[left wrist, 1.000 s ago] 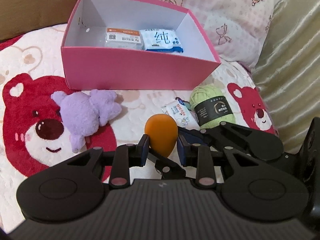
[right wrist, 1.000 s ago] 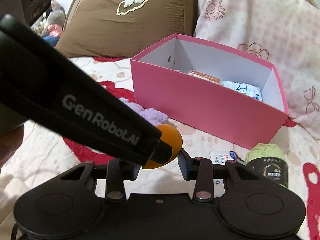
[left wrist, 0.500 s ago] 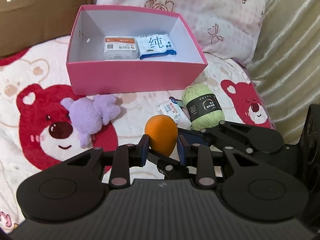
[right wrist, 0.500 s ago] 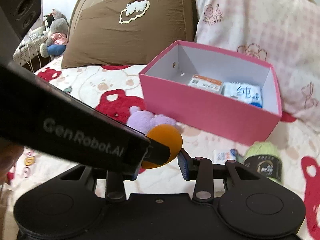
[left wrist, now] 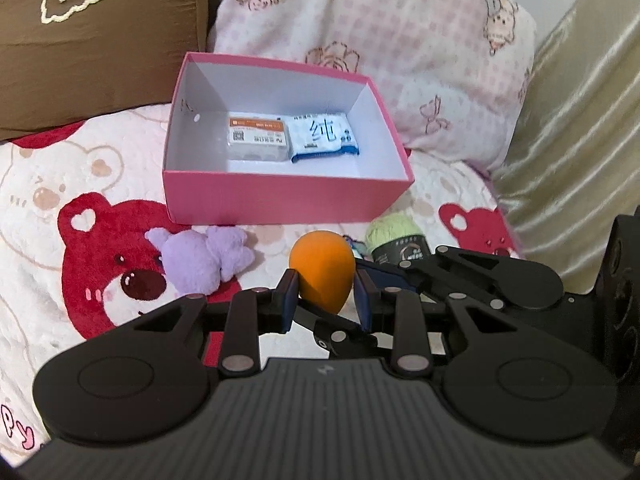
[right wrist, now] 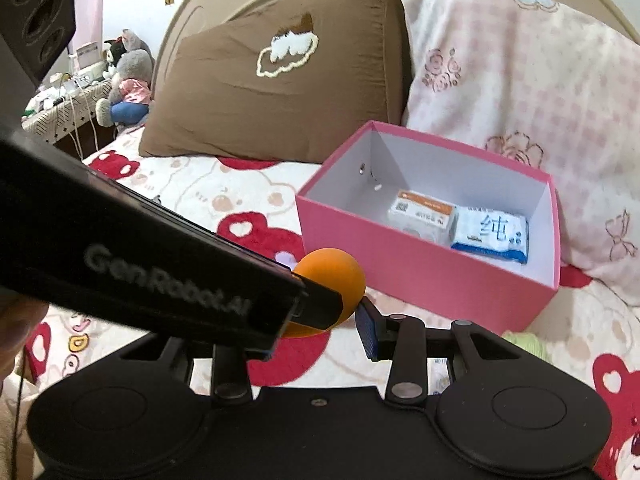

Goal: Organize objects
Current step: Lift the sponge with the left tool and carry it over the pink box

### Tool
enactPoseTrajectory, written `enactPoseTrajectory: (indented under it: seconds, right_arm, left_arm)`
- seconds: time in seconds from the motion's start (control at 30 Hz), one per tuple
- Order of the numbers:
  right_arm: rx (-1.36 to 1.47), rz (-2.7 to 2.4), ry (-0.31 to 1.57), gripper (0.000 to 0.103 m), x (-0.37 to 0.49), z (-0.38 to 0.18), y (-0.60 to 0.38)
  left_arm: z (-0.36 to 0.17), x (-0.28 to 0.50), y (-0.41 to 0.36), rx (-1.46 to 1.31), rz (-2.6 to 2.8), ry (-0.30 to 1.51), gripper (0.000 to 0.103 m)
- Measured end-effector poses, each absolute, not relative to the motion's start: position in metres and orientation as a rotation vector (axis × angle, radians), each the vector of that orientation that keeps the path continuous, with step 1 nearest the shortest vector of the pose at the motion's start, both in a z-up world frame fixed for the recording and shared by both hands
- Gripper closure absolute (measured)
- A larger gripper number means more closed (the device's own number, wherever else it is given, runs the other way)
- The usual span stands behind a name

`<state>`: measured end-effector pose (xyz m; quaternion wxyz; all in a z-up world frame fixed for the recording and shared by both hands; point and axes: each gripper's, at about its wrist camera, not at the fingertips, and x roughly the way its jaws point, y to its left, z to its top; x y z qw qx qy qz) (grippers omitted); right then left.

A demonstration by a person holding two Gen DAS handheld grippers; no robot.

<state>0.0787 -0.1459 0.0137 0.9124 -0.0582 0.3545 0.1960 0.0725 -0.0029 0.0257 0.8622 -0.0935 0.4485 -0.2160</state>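
The left tongs (left wrist: 323,295) clamp an orange egg-shaped sponge (left wrist: 322,268) at frame centre, above the bed (left wrist: 48,184). The right tongs (right wrist: 320,322) stand wide around it, not gripping. The pink box (left wrist: 280,198) sits upper centre, its left half bare; two packets (left wrist: 292,140) lie toward its far wall.

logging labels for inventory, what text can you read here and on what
"GenRobot.AI": side of the left tool's body.
"纯": blue-and-white packet in the pink box.
Orange-striped white packet: print and QR code too small to read.
Yarn ball black band: blurred.
Blanket corner: partial letters "Py", cut off.
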Motion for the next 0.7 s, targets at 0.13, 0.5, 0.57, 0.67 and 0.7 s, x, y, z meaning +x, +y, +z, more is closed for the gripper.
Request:
enactPoseTrajectory:
  seconds: [0.13, 0.5, 0.57, 0.67, 0.7]
  right_arm:
    - [-0.151, 0.441, 0.712, 0.059, 0.077, 0.026, -0.147]
    - [-0.107, 0.505, 0.703, 0.059, 0.091, 0.047, -0.157]
    - [-0.093, 0.518, 0.711, 0.059, 0.094, 0.050, -0.159]
    - [-0.082, 0.520, 0.715, 0.059, 0.099, 0.052, -0.160]
    - [-0.081, 0.518, 0.714, 0.059, 0.101, 0.052, -0.160]
  left_arm:
    - [0.035, 0.070, 0.005, -0.231, -0.470, 0.925, 0.074]
    - [0.055, 0.077, 0.009, -0.226, -0.479, 0.915, 0.074]
    - [0.058, 0.079, 0.007, -0.214, -0.471, 0.916, 0.074]
    - [0.061, 0.087, 0.004, -0.204, -0.470, 0.920, 0.074]
    - [0.062, 0.090, 0.004, -0.203, -0.471, 0.920, 0.074]
